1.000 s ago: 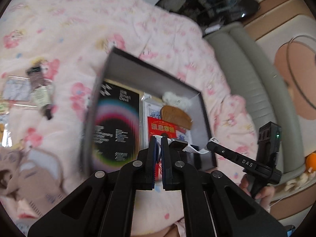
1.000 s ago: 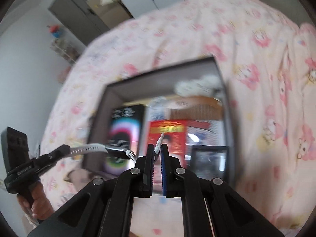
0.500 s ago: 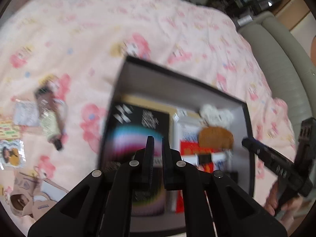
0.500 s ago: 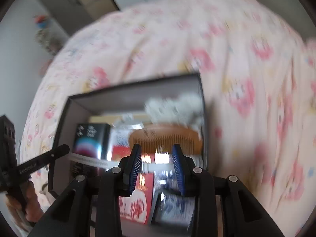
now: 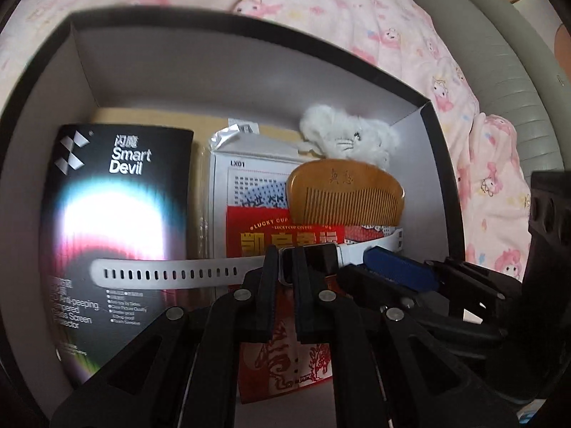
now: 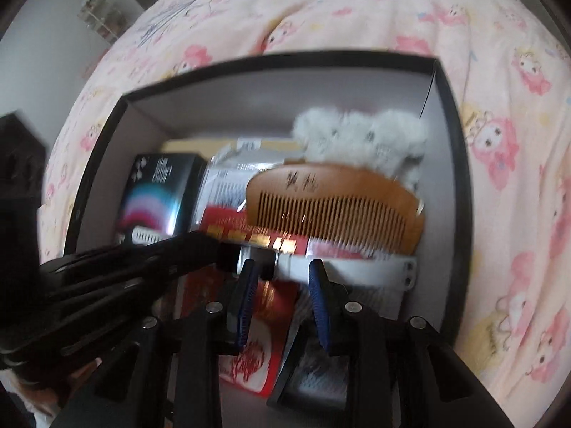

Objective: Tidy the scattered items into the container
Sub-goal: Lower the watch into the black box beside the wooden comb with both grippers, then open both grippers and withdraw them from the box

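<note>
Left gripper [image 5: 283,267] has its jaws closed narrowly on the dark square case of the white-strapped smartwatch [image 5: 307,260], held low inside the black-rimmed grey cardboard box [image 5: 249,75] above the red packet [image 5: 285,239]. Right gripper [image 6: 282,285] hovers alongside, jaws wide, holding nothing. Judgement: watch light, strap floppy, glass face fragile, so grip the rigid case.

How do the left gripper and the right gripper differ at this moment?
The left gripper is shut on the watch, pinching its dark case; the right gripper is open and holds nothing. The left gripper's fingers stand close together, while the right gripper's blue pads stand well apart, with the watch's white strap lying past them. Both reach into the box, low over the items in it.
</note>
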A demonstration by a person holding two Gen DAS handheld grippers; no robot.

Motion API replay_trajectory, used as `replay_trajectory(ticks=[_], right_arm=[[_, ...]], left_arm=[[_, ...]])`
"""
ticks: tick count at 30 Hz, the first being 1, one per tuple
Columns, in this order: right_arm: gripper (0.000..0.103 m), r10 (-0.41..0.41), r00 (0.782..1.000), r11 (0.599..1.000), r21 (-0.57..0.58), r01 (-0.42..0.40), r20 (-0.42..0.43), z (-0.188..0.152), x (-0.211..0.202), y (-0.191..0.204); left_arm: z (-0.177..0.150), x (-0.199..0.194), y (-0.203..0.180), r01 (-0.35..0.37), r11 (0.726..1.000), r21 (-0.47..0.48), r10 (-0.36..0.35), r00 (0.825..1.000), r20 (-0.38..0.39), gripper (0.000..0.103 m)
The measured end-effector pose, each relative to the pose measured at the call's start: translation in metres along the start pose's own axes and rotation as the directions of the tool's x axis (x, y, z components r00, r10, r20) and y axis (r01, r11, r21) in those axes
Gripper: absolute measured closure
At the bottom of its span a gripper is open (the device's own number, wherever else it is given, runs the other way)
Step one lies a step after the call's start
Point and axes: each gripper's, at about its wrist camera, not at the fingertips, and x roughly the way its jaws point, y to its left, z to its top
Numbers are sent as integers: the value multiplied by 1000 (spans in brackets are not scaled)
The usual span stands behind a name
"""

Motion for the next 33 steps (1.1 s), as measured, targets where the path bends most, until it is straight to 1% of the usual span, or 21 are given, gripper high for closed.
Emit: replay_trajectory(ticks=[2, 4, 5, 7, 10, 12, 14, 18, 20, 22, 23, 25, 26, 27, 28, 29, 30, 31, 33], right_arm=[[77, 9, 1000, 1000, 6, -9, 3, -3, -5, -1], [77, 37, 999, 999, 35, -38, 31, -6, -15, -4], [77, 41, 998, 998, 37, -43, 51, -7, -20, -6], [77, 28, 997, 999, 44, -31, 79, -6, -25, -9], [77, 46, 997, 996, 70, -50, 60, -3, -21, -12], [77, 41, 998, 997, 71, -44, 45, -3, -18, -11], [77, 36, 998, 997, 68, -40, 47, -4, -17, -11], [77, 52, 996, 995, 77, -58, 71, -6, -23, -15], [77, 25, 996, 998, 57, -30, 83, -11, -26, -14], [73, -27, 993, 999, 21, 25, 112, -15, -30, -5], [72, -42, 992, 999, 10, 41, 121, -15, -31, -2], [66, -57, 988, 998, 7, 57, 142, -20, -43, 3], [65, -61, 986, 998, 6, 61, 153, -22, -50, 5], [65, -60, 983, 998, -4, 62, 172, -22, -59, 9], [61, -54, 976, 998, -23, 61, 212, -27, -75, 15], [56, -55, 966, 997, -30, 65, 252, -33, -88, 20], [47, -57, 956, 997, -30, 68, 287, -39, -100, 26], [43, -49, 945, 998, -32, 63, 323, -46, -112, 33], [42, -15, 936, 998, -50, 35, 353, -54, -124, 47]], left_arm=[[-4, -13, 5, 26, 1000, -17, -26, 999, 29, 99], [-13, -27, 9, 28, 999, -28, -26, 998, 56, 99], [-16, -29, 10, 24, 999, -28, -23, 999, 49, 99], [-21, -24, 11, 2, 1000, -17, -2, 1000, 9, 99], [-19, -12, 10, -40, 999, -5, 40, 999, -11, 99], [-17, -4, 10, -18, 1000, -11, 18, 1000, -16, 99], [-16, -4, 7, 5, 1000, -5, -5, 1000, -12, 99], [-23, -19, 3, 33, 999, 3, -33, 999, 39, 99], [-30, -30, -1, 38, 999, 17, -39, 997, 66, 99], [-41, -46, -6, 28, 999, 33, -31, 994, 103, 99], [-46, -53, -8, 22, 999, 42, -27, 992, 122, 95], [-57, -73, -14, 12, 998, 59, -21, 986, 164, 89], [-59, -76, -17, 12, 998, 64, -23, 985, 173, 82], [-63, -83, -22, 19, 997, 70, -31, 983, 182, 79], [-73, -95, -24, 27, 996, 79, -42, 980, 195, 79], [-74, -101, -27, 28, 996, 90, -46, 978, 205, 79], [-80, -110, -29, 20, 994, 103, -42, 975, 218, 79], [-86, -117, -31, 10, 994, 112, -35, 973, 230, 79], [-96, -131, -33, 5, 993, 116, -34, 968, 250, 79]])
